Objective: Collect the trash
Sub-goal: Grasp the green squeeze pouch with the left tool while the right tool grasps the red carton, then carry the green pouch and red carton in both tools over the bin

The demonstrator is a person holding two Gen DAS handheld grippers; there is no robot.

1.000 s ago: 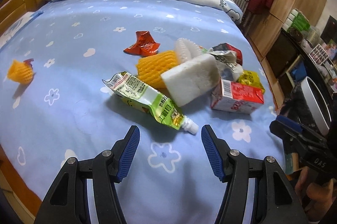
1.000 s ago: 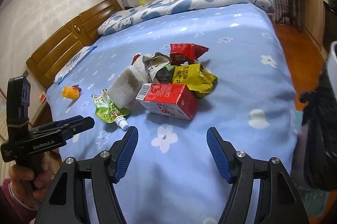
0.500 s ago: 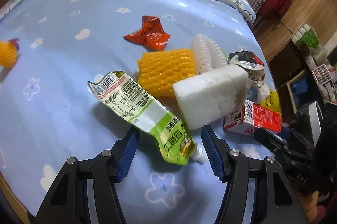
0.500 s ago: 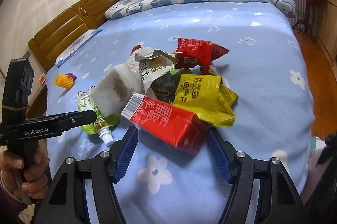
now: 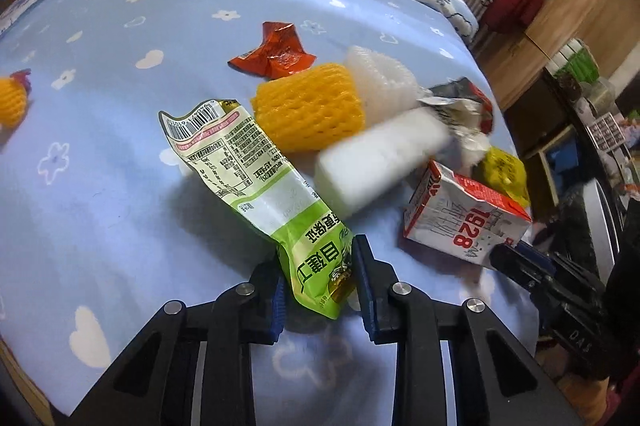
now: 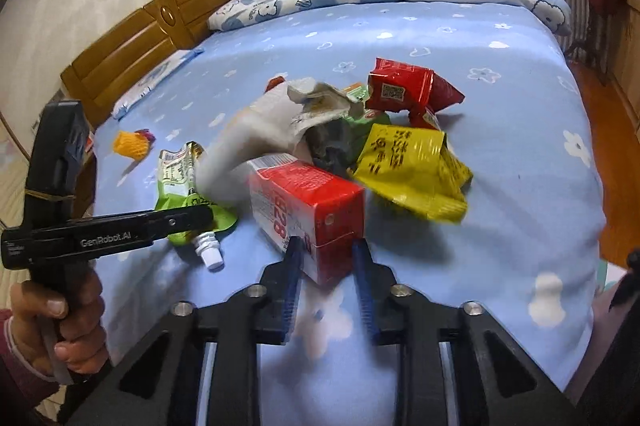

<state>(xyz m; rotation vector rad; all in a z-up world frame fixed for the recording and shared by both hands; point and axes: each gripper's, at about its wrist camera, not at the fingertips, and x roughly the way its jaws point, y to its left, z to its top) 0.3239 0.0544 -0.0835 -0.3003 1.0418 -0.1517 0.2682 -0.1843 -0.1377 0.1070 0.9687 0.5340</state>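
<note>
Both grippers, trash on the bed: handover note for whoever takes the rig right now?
Left gripper: shut on the green spout pouch, low end.
Right gripper: shut on the red milk carton, near end.
On the blue bedsheet: orange foam net, white foam block, yellow snack bag, red snack bag, red wrapper, small orange net.
Done: two grasps. Left: bin both, then the rest.

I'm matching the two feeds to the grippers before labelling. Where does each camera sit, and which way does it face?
Left wrist: on the left gripper, looking up the bed at the green spouted drink pouch between its blue pads; the right gripper's black tip shows.
Right wrist: on the right gripper, facing the headboard, its pads on the red-and-white milk carton; the left hand shows.
Shared: pouch, carton, white foam block.
</note>
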